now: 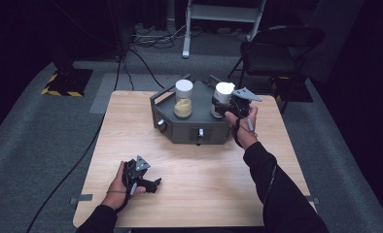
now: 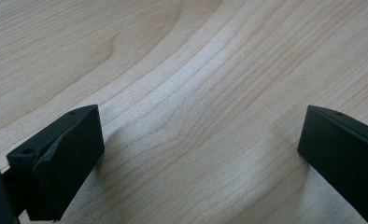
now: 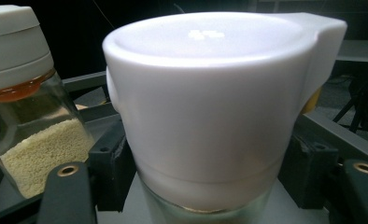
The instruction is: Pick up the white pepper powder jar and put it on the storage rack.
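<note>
Two glass jars with white lids stand in a dark grey rack (image 1: 189, 130) at the far middle of the table. The left jar (image 1: 183, 99) (image 3: 28, 126) holds yellowish grains. My right gripper (image 1: 228, 104) (image 3: 210, 169) is shut on the right jar (image 1: 222, 94) (image 3: 205, 93), its black pads (image 3: 111, 161) pressing on both sides just under the wide white lid. My left gripper (image 1: 153, 184) (image 2: 201, 154) rests low over the wooden table (image 2: 182, 70) near the front left, open, with only bare wood between its jaws.
The rack has raised corner posts and knobs (image 1: 200, 133) on its front face. A black folding chair (image 1: 277, 53) and a white stand (image 1: 187, 46) are behind the table (image 1: 204, 194). Cables lie on the grey floor at the left.
</note>
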Action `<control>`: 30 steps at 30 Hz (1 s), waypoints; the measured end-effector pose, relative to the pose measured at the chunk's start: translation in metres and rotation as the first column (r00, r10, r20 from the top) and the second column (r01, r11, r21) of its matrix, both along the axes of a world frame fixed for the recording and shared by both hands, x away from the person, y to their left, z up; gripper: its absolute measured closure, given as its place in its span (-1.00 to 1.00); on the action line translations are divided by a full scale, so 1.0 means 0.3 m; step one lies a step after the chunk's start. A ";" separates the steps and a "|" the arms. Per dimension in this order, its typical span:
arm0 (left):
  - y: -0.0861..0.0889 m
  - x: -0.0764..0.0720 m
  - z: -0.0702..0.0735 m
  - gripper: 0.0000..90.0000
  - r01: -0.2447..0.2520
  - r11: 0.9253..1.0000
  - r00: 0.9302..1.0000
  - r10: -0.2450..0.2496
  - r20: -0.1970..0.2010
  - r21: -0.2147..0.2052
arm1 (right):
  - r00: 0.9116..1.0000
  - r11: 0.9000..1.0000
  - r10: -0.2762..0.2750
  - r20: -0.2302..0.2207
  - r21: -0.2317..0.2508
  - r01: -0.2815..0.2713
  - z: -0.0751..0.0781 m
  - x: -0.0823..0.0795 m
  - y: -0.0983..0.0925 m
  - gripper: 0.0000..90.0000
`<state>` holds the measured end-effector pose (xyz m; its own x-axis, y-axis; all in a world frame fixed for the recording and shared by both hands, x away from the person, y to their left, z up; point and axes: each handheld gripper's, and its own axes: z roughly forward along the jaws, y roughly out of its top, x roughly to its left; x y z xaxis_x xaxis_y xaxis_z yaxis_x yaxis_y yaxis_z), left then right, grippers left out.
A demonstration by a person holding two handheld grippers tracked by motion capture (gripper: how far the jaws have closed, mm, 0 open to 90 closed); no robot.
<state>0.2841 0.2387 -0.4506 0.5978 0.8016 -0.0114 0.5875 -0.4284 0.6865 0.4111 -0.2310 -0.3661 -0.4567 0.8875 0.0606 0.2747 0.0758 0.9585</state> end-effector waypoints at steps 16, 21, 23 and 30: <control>0.000 0.000 0.000 -1.00 0.000 1.000 1.000 0.000 0.000 0.000 | 1.000 1.000 0.009 -0.012 -0.003 -0.009 -0.007 -0.006 -0.009 -0.41; 0.000 0.000 0.000 -1.00 0.000 1.000 1.000 0.000 0.000 0.000 | 1.000 1.000 0.019 -0.016 -0.010 -0.019 -0.008 -0.004 -0.017 -0.52; 0.000 0.000 0.000 -1.00 0.000 1.000 1.000 0.000 0.000 0.000 | 1.000 1.000 0.014 -0.016 -0.014 -0.014 -0.009 -0.011 -0.017 -0.69; 0.000 0.000 0.000 -1.00 0.000 1.000 1.000 0.000 0.000 0.000 | 1.000 0.998 0.006 0.010 -0.058 -0.005 0.004 -0.035 -0.017 -0.93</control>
